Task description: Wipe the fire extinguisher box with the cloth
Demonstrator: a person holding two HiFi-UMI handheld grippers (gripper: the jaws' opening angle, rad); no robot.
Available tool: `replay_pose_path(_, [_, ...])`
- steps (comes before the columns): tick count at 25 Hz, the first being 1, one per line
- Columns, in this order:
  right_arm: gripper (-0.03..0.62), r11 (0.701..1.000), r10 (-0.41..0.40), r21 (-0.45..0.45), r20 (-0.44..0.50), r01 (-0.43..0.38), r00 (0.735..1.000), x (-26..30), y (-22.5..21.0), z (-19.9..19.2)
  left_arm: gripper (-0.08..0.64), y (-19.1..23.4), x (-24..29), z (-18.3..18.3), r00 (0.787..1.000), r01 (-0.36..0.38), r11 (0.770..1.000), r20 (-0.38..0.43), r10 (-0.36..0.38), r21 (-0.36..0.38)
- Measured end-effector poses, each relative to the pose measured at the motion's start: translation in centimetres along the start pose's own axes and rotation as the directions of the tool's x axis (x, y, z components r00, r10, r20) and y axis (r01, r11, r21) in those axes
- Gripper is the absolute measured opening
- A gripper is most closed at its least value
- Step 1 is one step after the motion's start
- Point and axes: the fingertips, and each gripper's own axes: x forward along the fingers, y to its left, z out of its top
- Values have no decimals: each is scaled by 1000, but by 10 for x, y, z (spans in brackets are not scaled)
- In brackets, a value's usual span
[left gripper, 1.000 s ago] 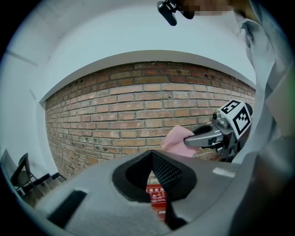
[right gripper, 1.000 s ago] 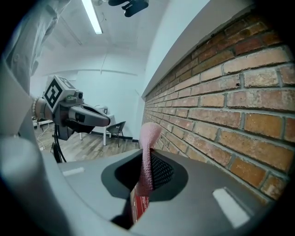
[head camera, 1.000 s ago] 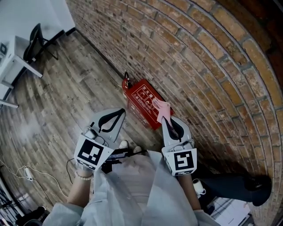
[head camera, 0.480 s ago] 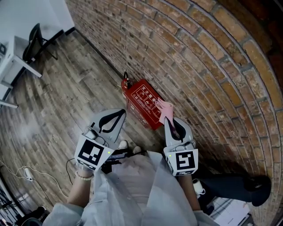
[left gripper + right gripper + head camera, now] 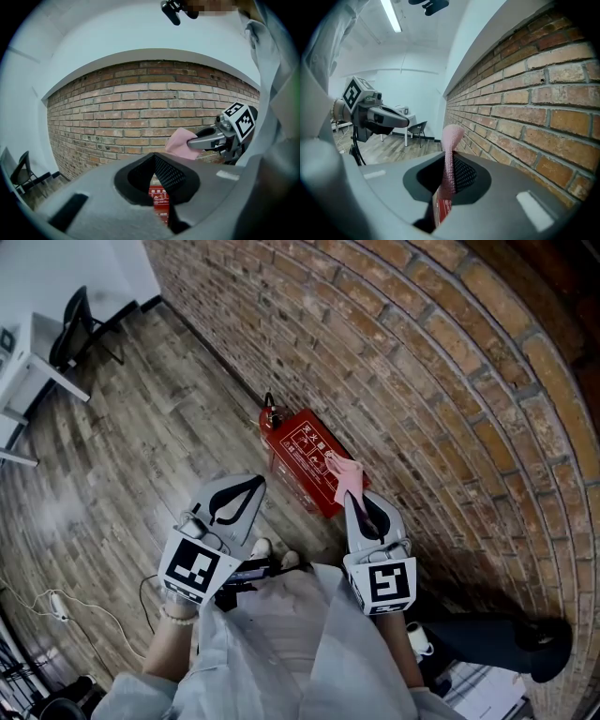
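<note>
A red fire extinguisher box [image 5: 305,460] stands on the wooden floor against the brick wall; a strip of it shows between the left jaws [image 5: 160,199] and between the right jaws [image 5: 442,206]. My right gripper [image 5: 349,495] is shut on a pink cloth [image 5: 345,474], which sticks up out of the jaws [image 5: 450,154] and hangs over the box's near right corner. From the left gripper view the cloth [image 5: 180,144] shows at the right gripper's tip. My left gripper [image 5: 246,482] hovers left of the box, shut with nothing in it.
A brick wall [image 5: 431,381] runs along the right. A black chair [image 5: 80,329] and a white desk [image 5: 23,371] stand at the far left. A white cable and plug [image 5: 58,607] lie on the floor at lower left. The person's shoes [image 5: 272,554] show below the grippers.
The right gripper and cloth shifted slightly right along the box, then back toward the left. The left gripper stayed almost still.
</note>
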Motion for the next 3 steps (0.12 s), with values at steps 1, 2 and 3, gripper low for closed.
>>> replay_pose_path(1, [28,1000,4,-2,0,-4,1000,1,1,0,0,1,0,0,1000,-2,1000,1,2,-5])
replay_pose_path(2, [28,1000,8,-4,-1,-8,1000,2,2,1,0,2,0,0,1000,-4,1000,2,4,-8])
replay_pose_path(3, [28,1000,13,-6,-2,-13,1000,4,4,1,0,3,0,0,1000,-6,1000,2,6,-12])
